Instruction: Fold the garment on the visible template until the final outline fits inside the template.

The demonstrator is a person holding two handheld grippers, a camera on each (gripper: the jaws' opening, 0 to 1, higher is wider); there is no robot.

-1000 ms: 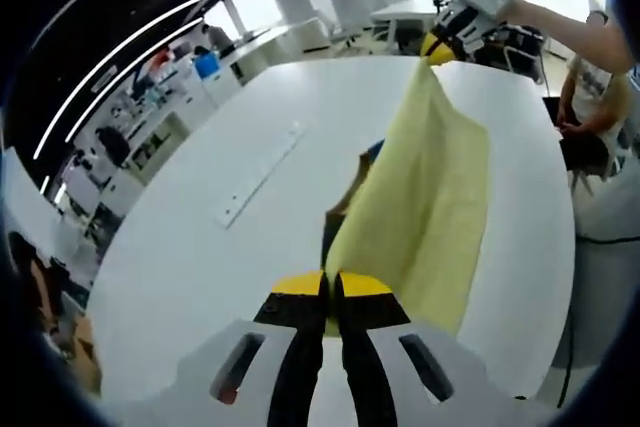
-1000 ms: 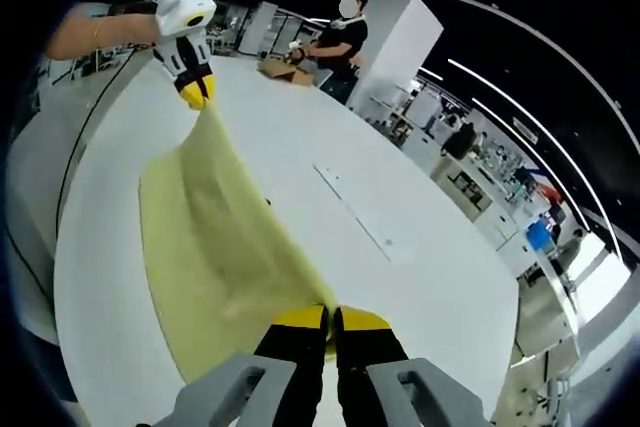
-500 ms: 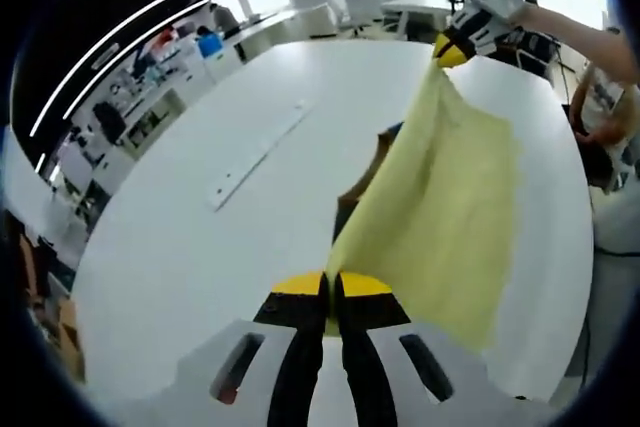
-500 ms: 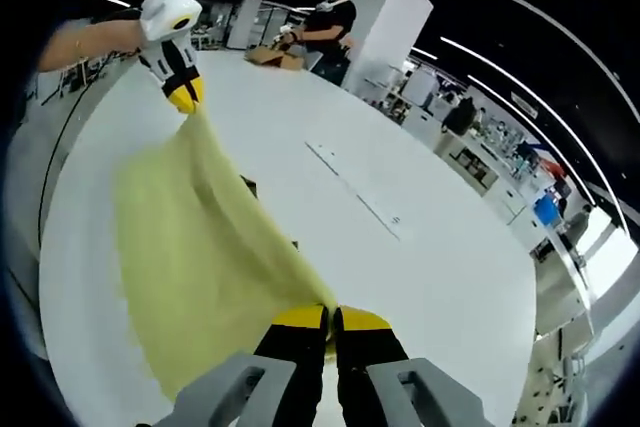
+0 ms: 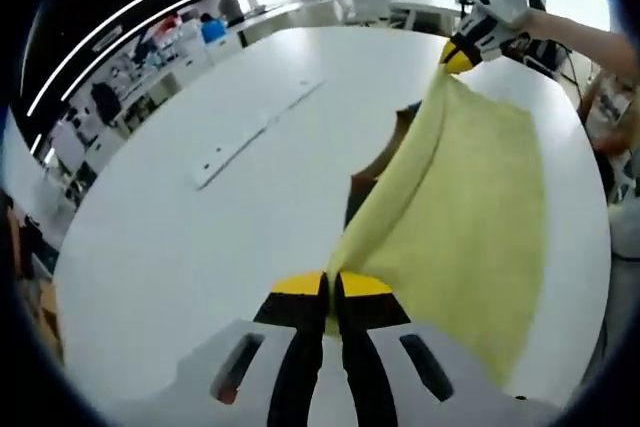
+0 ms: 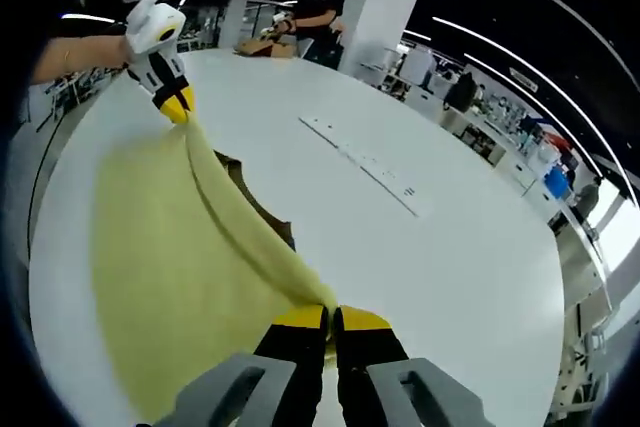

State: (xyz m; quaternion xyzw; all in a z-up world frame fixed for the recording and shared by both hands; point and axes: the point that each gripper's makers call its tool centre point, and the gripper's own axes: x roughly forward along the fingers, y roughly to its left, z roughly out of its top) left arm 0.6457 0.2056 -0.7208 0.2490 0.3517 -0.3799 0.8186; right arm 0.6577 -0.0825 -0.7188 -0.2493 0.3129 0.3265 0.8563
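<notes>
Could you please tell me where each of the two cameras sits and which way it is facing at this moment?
Left gripper view: rides the left gripper, looks along the yellow garment across the white table to the right gripper; its own shut jaws show.
Right gripper view: rides the right gripper, looks back along the garment to the left gripper; a forearm shows.
Shared: garment, table, both grippers.

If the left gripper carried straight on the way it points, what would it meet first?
The yellow garment it already grips, stretched ahead of the left gripper toward the right gripper; depth is uncertain.
</notes>
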